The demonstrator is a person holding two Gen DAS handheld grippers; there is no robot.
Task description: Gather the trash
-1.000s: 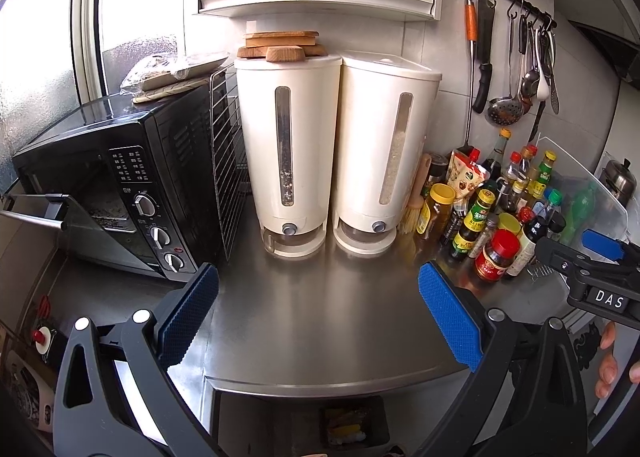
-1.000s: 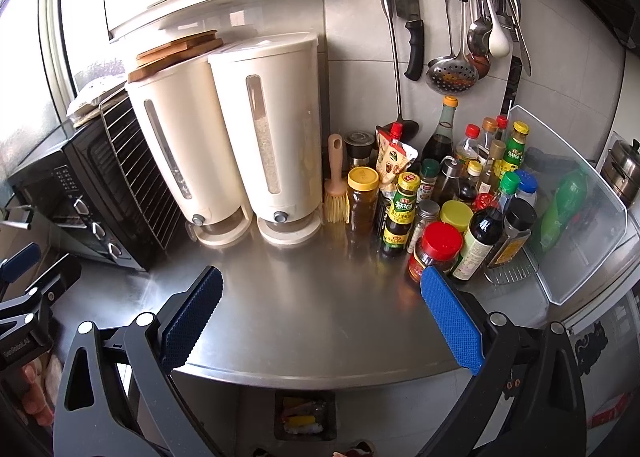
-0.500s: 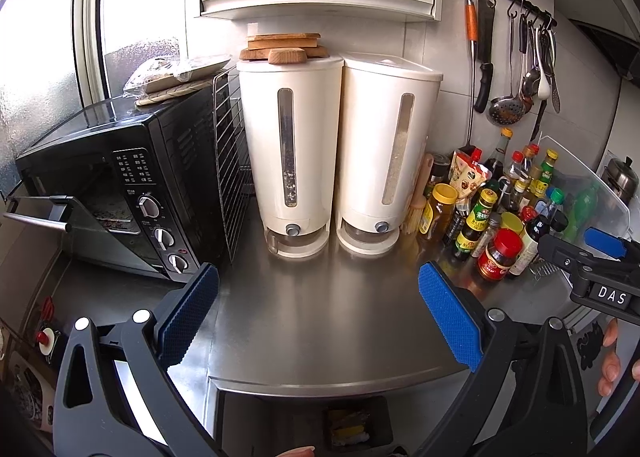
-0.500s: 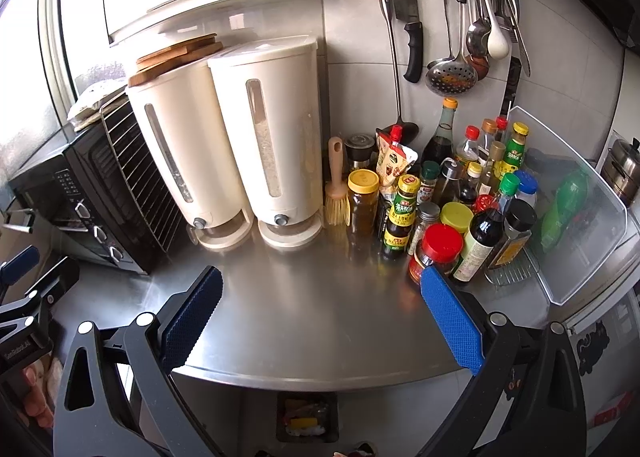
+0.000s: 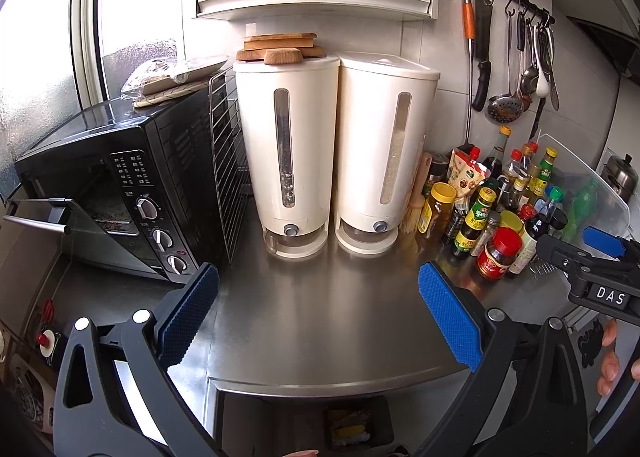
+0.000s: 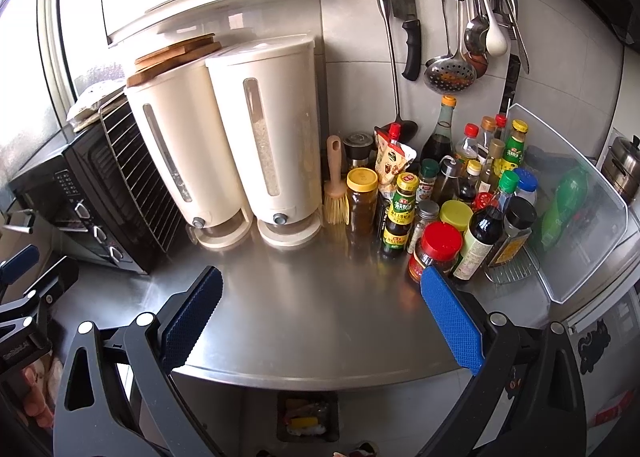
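Note:
My left gripper [image 5: 318, 311] is open and empty above the front of the steel counter [image 5: 320, 309]. My right gripper [image 6: 320, 315] is open and empty over the same counter [image 6: 320, 297], to the right of the left one. A small dark bin [image 5: 356, 427] with yellow and white scraps stands on the floor below the counter edge; it also shows in the right wrist view [image 6: 307, 417]. No loose trash shows on the counter. The right gripper shows at the right edge of the left wrist view [image 5: 592, 261].
Two cream dispensers [image 5: 336, 153] stand at the back. A black toaster oven [image 5: 116, 185] with its door ajar and a wire rack [image 5: 226, 165] stand left. Several sauce bottles and jars [image 6: 448, 197] crowd the right. Utensils and a cleaver [image 6: 404, 21] hang above.
Both grippers have drifted slightly; the view has shifted a little toward the counter's back. Jaws stay open and empty.

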